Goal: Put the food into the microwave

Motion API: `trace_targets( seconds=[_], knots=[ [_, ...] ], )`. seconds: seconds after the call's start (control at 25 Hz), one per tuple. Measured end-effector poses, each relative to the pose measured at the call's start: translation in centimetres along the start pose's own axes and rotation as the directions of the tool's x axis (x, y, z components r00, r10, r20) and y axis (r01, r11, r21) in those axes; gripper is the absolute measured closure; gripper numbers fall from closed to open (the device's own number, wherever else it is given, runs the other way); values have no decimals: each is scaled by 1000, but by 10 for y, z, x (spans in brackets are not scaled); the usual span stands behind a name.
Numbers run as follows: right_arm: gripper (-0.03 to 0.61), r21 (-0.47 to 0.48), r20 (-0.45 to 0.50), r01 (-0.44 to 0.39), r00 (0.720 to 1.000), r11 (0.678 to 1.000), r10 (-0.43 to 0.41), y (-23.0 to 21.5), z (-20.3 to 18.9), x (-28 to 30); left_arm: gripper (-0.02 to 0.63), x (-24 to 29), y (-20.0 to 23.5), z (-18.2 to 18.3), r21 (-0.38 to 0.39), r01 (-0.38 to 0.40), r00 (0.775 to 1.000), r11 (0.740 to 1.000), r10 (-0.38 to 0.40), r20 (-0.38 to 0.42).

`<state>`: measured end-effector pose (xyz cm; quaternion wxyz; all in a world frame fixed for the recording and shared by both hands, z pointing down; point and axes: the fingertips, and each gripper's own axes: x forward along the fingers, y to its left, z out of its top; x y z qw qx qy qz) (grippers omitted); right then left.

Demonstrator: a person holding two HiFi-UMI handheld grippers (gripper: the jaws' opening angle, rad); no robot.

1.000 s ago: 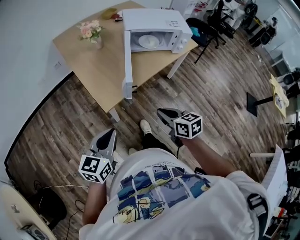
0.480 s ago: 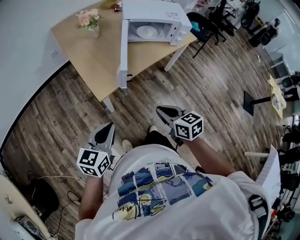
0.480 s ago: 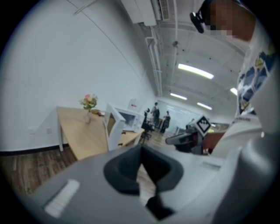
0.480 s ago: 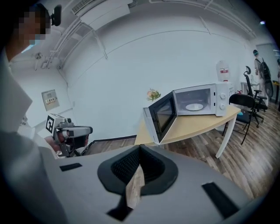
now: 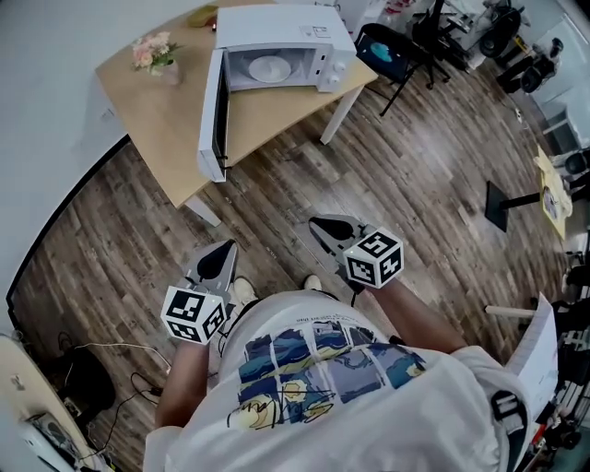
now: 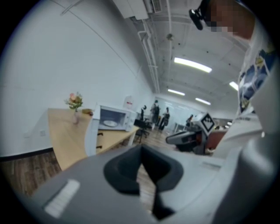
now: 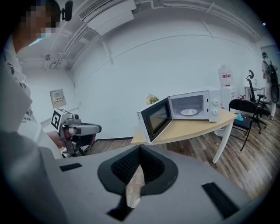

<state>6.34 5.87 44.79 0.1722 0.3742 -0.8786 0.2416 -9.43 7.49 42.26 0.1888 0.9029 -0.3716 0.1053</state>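
Observation:
A white microwave [image 5: 281, 32] stands on the wooden table [image 5: 166, 120] with its door [image 5: 212, 115] swung wide open and a white plate [image 5: 267, 68] inside. Both grippers hang over the floor, well short of the table. My left gripper [image 5: 219, 260] is shut with nothing in it, and so is my right gripper [image 5: 329, 228]. In the right gripper view the microwave [image 7: 197, 105], its door [image 7: 154, 119] and the left gripper [image 7: 76, 130] show beyond the shut right gripper [image 7: 140, 151]. The left gripper [image 6: 140, 151] faces the microwave [image 6: 114, 118]. A small yellowish item [image 5: 203, 16] lies at the table's far edge, too small to identify.
A vase of flowers [image 5: 152, 53] stands on the table's left end. A black office chair [image 5: 392, 51] sits right of the table, with more chairs and stands beyond. Cables and a dark bag [image 5: 88, 387] lie at the lower left. People [image 6: 159, 113] stand far back.
The person has stepped across the wooden floor, carrying both grippers along. In the head view the table and microwave have slid left. Both grippers stay shut and empty.

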Motion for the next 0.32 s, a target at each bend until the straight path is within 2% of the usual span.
trace_targets(
  seconds=[0.32],
  knots=[
    [572,-21,0,-12,1000,1000,12,-61,-21,-64,607,66,-93,14,-6,46,999,999,-46,7]
  ],
)
